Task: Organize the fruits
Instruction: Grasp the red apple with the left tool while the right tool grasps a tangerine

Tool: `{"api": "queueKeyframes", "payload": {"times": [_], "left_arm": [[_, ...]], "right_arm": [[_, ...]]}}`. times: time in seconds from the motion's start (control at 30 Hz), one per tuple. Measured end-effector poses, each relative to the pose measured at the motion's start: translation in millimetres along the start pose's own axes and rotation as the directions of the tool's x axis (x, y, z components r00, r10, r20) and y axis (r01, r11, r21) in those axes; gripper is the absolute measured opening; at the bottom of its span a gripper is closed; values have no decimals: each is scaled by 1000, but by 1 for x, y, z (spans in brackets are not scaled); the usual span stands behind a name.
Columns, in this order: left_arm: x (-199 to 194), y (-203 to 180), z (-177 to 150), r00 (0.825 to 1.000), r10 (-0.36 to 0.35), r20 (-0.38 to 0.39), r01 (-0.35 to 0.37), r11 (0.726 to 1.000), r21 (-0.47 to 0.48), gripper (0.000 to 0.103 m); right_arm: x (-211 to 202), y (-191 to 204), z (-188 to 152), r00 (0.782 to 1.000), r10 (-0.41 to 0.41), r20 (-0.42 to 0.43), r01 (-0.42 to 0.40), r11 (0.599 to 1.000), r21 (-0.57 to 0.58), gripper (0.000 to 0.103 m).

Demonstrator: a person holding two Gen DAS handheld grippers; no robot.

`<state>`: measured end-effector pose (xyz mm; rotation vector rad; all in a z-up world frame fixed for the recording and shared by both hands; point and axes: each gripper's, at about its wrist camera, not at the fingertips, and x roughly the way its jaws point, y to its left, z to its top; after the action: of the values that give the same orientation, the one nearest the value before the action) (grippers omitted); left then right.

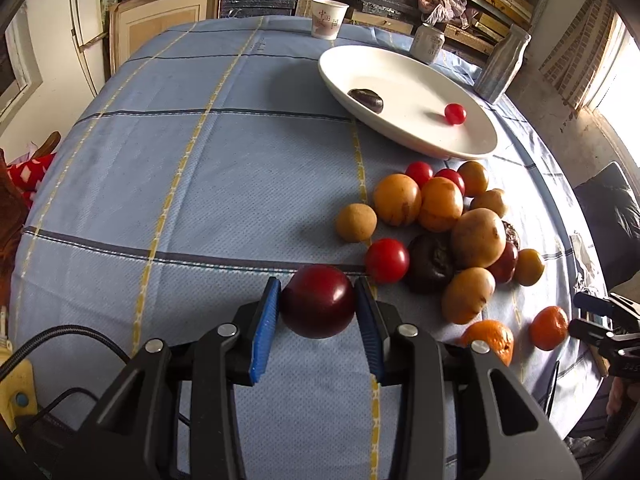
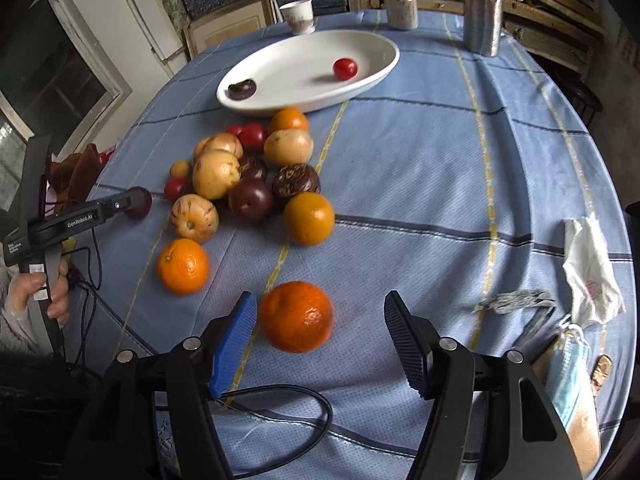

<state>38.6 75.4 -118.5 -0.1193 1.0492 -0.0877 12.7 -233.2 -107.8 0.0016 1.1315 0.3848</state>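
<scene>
My left gripper is shut on a dark red plum, both blue pads pressed to its sides just above the blue tablecloth; in the right wrist view the same plum shows at that gripper's tip. My right gripper stands open around an orange mandarin, the left pad close to it, the right pad well apart. A pile of fruit lies between the grippers and the white oval plate, which holds a cherry tomato and a dark fruit. A second mandarin lies to the left.
A paper cup, a can and a silver bottle stand behind the plate. A crumpled tissue, a face mask and a grey cord lie at the right table edge. A black cable runs under my right gripper.
</scene>
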Motion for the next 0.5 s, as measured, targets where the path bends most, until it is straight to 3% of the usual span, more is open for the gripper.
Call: {"api": "queueKeyframes", "payload": {"times": [0.17,0.3,0.5], "left_arm": [[-5,0,-3,1000,10,3,-10,1000,5,37],[-7,0,-5,1000,12,0,-12,1000,9,37],[-8,-1,-4,1000,9,5,-9,1000,10,37]], "right_arm": [[14,14,-1,999,-6,-43,3,998,-64,67],[23,14,-3,997,1,-75,-7,997,-79,47],[20,14,-4,999,18,-41,-21,996,-91,46]]}}
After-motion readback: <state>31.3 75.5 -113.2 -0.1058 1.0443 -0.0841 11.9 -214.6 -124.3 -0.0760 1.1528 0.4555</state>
